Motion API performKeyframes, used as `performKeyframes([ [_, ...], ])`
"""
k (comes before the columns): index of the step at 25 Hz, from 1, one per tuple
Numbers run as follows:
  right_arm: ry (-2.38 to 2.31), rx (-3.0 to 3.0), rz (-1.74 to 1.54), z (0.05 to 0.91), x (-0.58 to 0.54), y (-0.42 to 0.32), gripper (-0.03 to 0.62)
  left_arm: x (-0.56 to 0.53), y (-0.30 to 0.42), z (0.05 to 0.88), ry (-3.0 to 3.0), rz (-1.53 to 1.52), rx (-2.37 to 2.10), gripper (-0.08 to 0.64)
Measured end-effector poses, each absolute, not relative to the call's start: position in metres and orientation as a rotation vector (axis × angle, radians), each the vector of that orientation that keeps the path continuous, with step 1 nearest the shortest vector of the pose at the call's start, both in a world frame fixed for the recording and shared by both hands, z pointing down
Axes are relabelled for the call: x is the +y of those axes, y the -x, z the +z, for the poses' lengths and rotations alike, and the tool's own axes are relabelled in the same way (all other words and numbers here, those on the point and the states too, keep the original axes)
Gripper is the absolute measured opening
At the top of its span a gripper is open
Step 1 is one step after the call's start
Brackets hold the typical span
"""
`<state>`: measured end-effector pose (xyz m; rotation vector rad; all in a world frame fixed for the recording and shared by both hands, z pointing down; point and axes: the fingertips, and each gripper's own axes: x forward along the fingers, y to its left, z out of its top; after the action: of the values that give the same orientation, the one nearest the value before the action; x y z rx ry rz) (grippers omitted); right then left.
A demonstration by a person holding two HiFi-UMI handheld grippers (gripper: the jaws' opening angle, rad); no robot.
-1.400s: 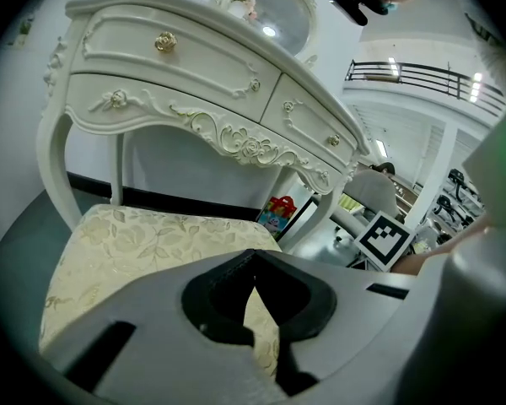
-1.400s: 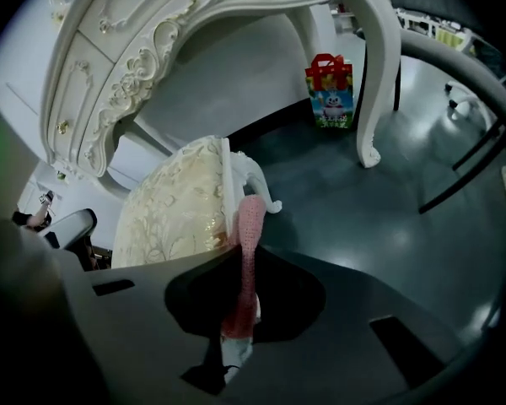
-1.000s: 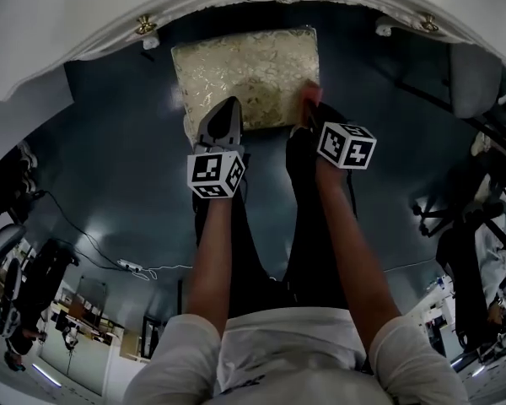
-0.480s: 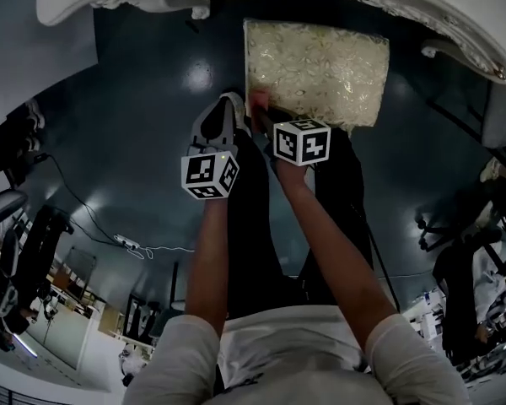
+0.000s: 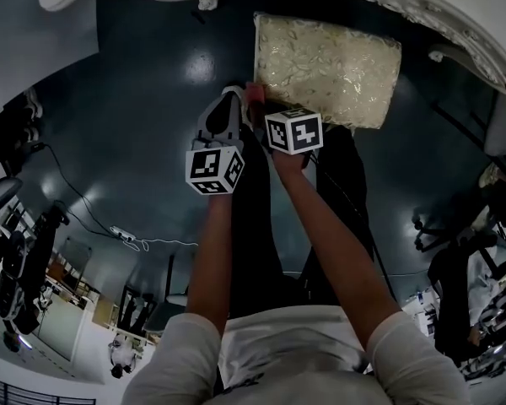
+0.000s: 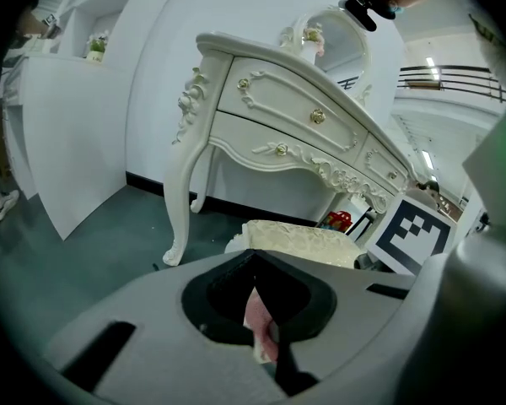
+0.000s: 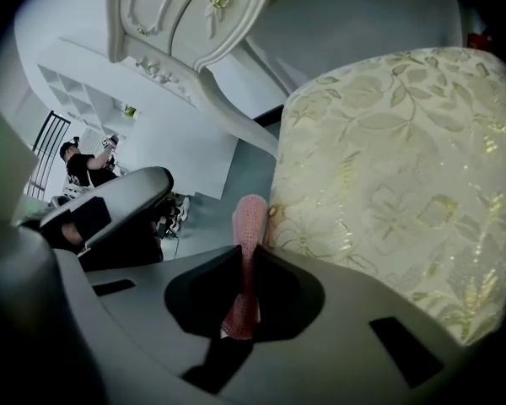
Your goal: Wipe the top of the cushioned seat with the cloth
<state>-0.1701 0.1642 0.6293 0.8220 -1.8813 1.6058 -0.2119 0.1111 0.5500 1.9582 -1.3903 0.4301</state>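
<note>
The right gripper [image 7: 246,267] was seen pressed shut on a strip of pink knitted cloth [image 7: 251,213], which was held upright between its jaws at the near-left corner of the cream, gold-patterned cushioned seat [image 7: 388,159]. Whether the cloth was touching the fabric could not be told. The left gripper [image 6: 261,309] was likewise shown closed on a fold of the same pink cloth, and in the head view it was held just beside the right gripper, off the seat's left edge and over the floor. The marker cubes of the two grippers were pictured close together. Both were carried on the bare forearms [image 5: 212,251] of a person in a white short-sleeved top.

The seat's patterned top was seen uncovered, with the cloth only at its corner. Behind the seat, a white carved dressing table [image 6: 295,121] with gilt knobs and a curved leg was shown, and the seat was set partly beneath its front edge. A glossy dark grey-blue floor [image 5: 152,99] was spread around the seat, and a thin white cable [image 5: 143,243] was laid across it to the left. A person in a dark shirt [image 7: 84,171] was visible in the far background of the right gripper view.
</note>
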Motion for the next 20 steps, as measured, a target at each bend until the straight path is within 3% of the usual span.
performKeyframes([
  [20,-0.988,-1.882,1.566,0.626,0.179,-0.049,0.026,0.108,0.024,0.556,-2.045,0.422,-1.242,0.012],
])
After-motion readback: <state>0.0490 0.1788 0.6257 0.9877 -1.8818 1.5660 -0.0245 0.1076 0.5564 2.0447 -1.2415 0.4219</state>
